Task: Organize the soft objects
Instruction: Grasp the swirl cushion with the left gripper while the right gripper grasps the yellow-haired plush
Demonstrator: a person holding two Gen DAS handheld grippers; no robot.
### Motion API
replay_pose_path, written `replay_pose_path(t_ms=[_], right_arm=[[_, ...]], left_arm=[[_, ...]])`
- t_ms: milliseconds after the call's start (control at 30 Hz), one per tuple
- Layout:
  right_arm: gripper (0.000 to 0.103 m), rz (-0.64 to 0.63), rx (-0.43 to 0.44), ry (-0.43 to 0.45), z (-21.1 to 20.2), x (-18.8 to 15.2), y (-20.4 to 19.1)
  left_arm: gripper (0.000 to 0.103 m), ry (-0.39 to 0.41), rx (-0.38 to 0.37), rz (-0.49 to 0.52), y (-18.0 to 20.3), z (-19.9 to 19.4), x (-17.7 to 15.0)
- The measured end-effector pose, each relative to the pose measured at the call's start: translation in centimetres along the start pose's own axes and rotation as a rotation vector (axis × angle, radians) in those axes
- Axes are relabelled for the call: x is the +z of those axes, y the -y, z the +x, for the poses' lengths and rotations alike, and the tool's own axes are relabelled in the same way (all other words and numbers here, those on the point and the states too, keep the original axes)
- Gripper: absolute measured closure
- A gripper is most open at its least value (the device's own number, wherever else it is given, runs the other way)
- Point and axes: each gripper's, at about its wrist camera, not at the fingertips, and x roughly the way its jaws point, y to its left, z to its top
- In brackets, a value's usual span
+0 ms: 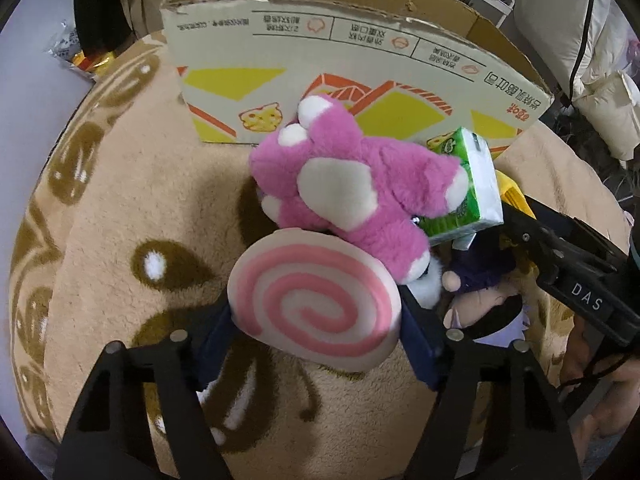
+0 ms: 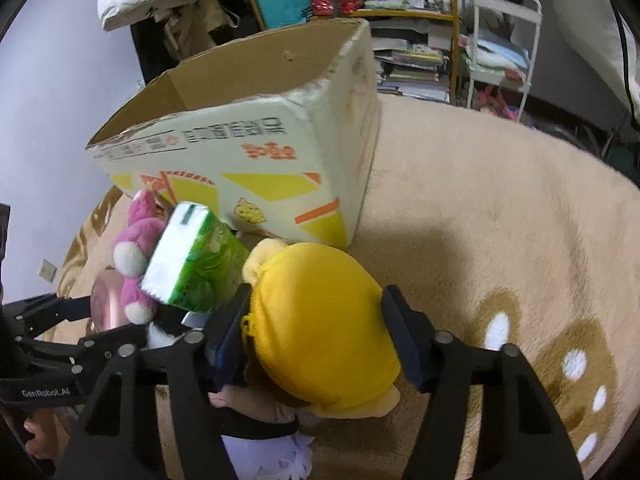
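Soft toys lie in a heap on a tan fleece blanket (image 1: 132, 200) with brown patterns, just in front of an open cardboard box (image 1: 340, 80). The left hand-held gripper (image 1: 316, 312) has its 2 fingers on either side of a round pink-and-white swirl cushion (image 1: 314, 300), pressed against its edges, so it grips that cushion. Touching the cushion's far side is a pink plush bear (image 1: 348, 184) with white paws, and against the bear leans a green tissue pack (image 1: 468, 188), tilted. Beside the cushion lies a small doll (image 1: 480, 292) in dark purple, partly hidden.

In the right wrist view, the right hand-held gripper (image 2: 316, 336) straddles a yellow plush toy (image 2: 320, 320); the left finger touches its seam, the right finger sits at its edge, so it seems to be gripping the toy. The yellow toy rests on the doll and blanket, near the box's corner, with the tissue pack just beside it. Shelves (image 2: 416, 20) of books and a white metal rack (image 2: 500, 40) stand behind.
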Motion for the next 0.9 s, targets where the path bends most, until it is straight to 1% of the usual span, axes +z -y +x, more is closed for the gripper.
replay_pose_path(t_ms=[67,200,367,467,733,900], right_arm=[[0.041,-0.012,-0.006,0.005,-0.2,0.0,-0.2],[0.044,-0.006,-0.003,0.009,-0.5,0.1,0.1],[0.045,0.003,-0.019,0.015,-0.9,-0.2,0.3],[0.046,0.006,-0.031,0.034,-1.6,-0.5,0.3],[0.047,0.038,-0.030,0.124,-5.0,-1.4,0.6],[0.048,0.049,-0.010,0.195,-7.4,-1.7,0.3]], left_arm=[[0.038,0.007,0.002,-0.004,-0.1,-0.3,-0.3],[0.044,0.011,0.024,-0.003,0.1,-1.0,-0.9],[0.045,0.047,0.071,0.019,0.8,-2.1,-1.6],[0.045,0.070,0.089,0.025,1.5,-3.1,-2.0],[0.045,0.119,0.103,0.025,1.8,-5.3,-2.9],[0.045,0.145,0.126,0.011,1.6,-6.3,-3.2]])
